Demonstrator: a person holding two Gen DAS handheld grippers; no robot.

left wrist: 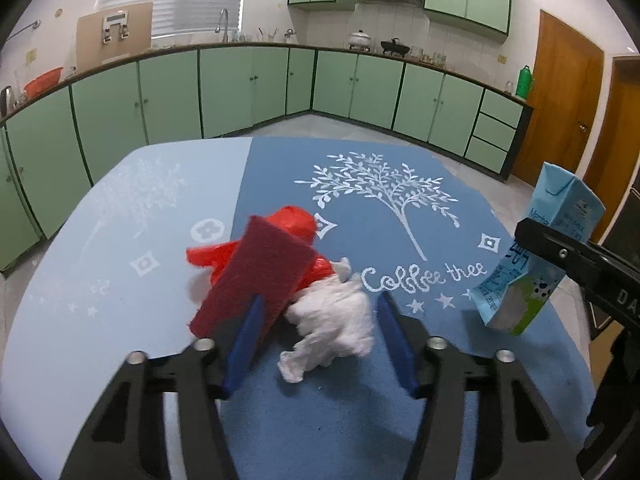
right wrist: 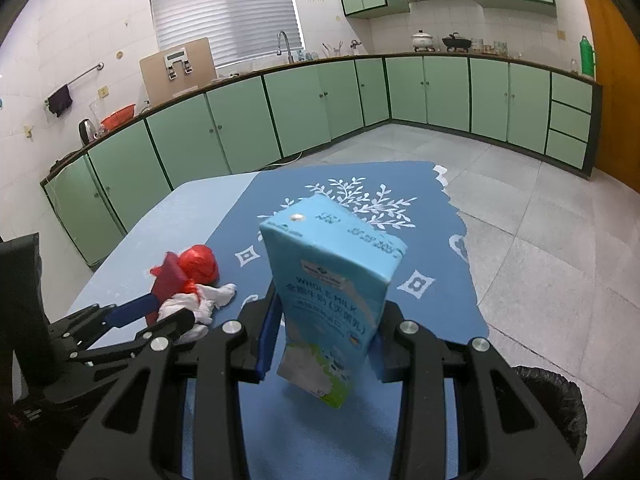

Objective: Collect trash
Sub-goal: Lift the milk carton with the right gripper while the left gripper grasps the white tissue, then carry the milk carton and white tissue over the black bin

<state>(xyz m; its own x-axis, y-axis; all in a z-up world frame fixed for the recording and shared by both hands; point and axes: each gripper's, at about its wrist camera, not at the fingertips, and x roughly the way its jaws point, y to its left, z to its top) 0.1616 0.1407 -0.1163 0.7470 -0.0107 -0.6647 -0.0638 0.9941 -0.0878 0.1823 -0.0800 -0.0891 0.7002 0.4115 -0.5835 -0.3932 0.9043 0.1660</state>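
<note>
A crumpled white tissue (left wrist: 334, 320) lies on the blue table mat (left wrist: 400, 240) between the open fingers of my left gripper (left wrist: 318, 316). A dark red scouring pad (left wrist: 256, 276) leans on a crumpled red plastic bag (left wrist: 296, 220) just left of the tissue, against my left finger. My right gripper (right wrist: 324, 332) is shut on a blue milk carton (right wrist: 332, 280) and holds it above the mat; the carton also shows at the right of the left wrist view (left wrist: 532, 256). The tissue (right wrist: 208, 300), pad (right wrist: 170, 280) and bag (right wrist: 200, 266) show at the left of the right wrist view.
The table (left wrist: 100, 280) is light blue to the left of the mat. A black-lined trash bin (right wrist: 548, 400) stands on the floor at the table's right. Green kitchen cabinets (left wrist: 240, 88) run along the far walls. A wooden door (left wrist: 560, 100) is at the right.
</note>
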